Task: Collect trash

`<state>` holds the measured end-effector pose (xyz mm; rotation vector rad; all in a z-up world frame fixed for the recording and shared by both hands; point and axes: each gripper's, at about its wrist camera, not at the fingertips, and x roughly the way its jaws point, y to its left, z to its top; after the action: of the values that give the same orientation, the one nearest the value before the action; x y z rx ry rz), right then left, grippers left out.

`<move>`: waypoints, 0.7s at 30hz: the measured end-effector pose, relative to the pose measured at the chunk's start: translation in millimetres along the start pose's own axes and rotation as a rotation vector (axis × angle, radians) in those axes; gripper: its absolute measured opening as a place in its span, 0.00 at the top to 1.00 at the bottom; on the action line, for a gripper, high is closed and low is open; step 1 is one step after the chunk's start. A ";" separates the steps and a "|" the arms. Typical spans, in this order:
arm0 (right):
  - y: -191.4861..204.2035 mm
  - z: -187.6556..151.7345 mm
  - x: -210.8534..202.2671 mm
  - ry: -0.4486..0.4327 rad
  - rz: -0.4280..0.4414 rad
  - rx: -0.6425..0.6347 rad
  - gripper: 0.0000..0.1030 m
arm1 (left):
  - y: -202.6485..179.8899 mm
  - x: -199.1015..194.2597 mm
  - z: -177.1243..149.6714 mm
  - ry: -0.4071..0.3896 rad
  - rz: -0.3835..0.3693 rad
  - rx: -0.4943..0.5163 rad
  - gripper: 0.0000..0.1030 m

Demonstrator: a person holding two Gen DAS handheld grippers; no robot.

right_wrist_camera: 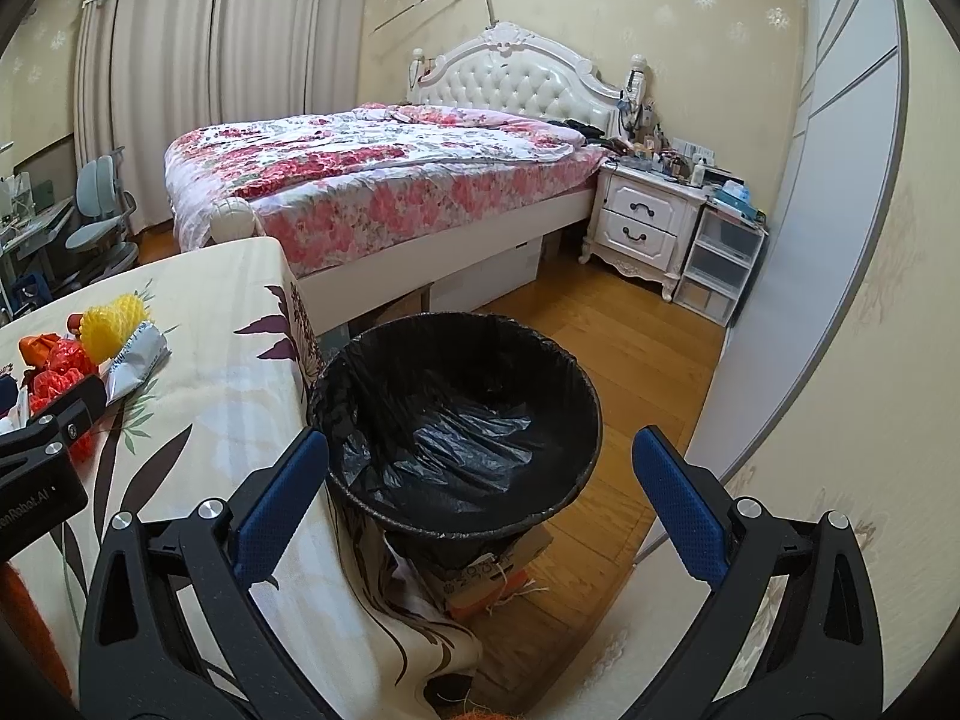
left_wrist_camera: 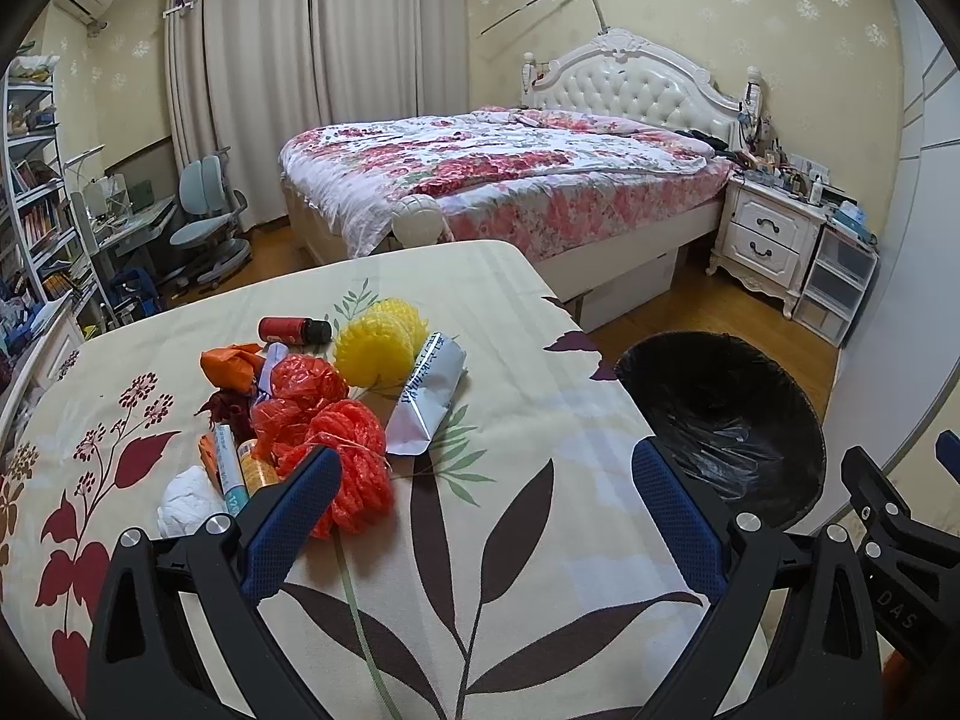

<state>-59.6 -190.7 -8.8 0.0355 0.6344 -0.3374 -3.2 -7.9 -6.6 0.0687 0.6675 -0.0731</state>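
A pile of trash lies on the floral tablecloth (left_wrist_camera: 540, 420): orange-red plastic bags (left_wrist_camera: 336, 438), a yellow foam net (left_wrist_camera: 378, 342), a silver pouch (left_wrist_camera: 429, 393), a red bottle (left_wrist_camera: 294, 330), a white tissue (left_wrist_camera: 186, 504) and small tubes (left_wrist_camera: 231, 468). My left gripper (left_wrist_camera: 486, 468) is open and empty, just right of the pile above the table. A black-lined trash bin (right_wrist_camera: 456, 414) stands on the floor beside the table's right edge. My right gripper (right_wrist_camera: 480, 456) is open and empty, over the bin's near rim. The pile also shows in the right wrist view (right_wrist_camera: 102, 348).
A bed (left_wrist_camera: 504, 174) with a floral quilt stands behind the table. A white nightstand (right_wrist_camera: 645, 222) and plastic drawers (right_wrist_camera: 720, 267) are at the right wall. A desk chair (left_wrist_camera: 207, 222) and bookshelves (left_wrist_camera: 36, 210) are at the left. The bin rests on a cardboard box (right_wrist_camera: 498, 576).
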 end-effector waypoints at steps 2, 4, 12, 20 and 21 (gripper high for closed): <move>0.6 1.4 1.8 0.005 0.002 -0.001 0.04 | -0.4 -1.2 -0.5 -0.010 0.010 0.006 0.06; 1.7 0.2 2.1 0.011 0.008 0.000 0.04 | 0.4 -1.9 -0.6 -0.009 0.008 0.006 0.06; 6.9 1.1 2.2 0.026 0.033 -0.003 0.06 | 10.2 -1.5 -1.7 0.024 -0.018 0.011 0.14; 29.6 -0.5 6.3 0.075 0.103 -0.029 0.27 | 44.9 -7.9 -6.3 0.025 0.048 -0.018 0.28; 34.2 -0.5 6.2 0.078 0.116 -0.036 0.31 | 51.9 -8.5 -7.7 0.025 0.065 -0.024 0.28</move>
<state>-44.3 -160.2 -15.2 0.0512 0.7127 -0.2136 -10.0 44.8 -5.3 0.0681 0.6904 -0.0013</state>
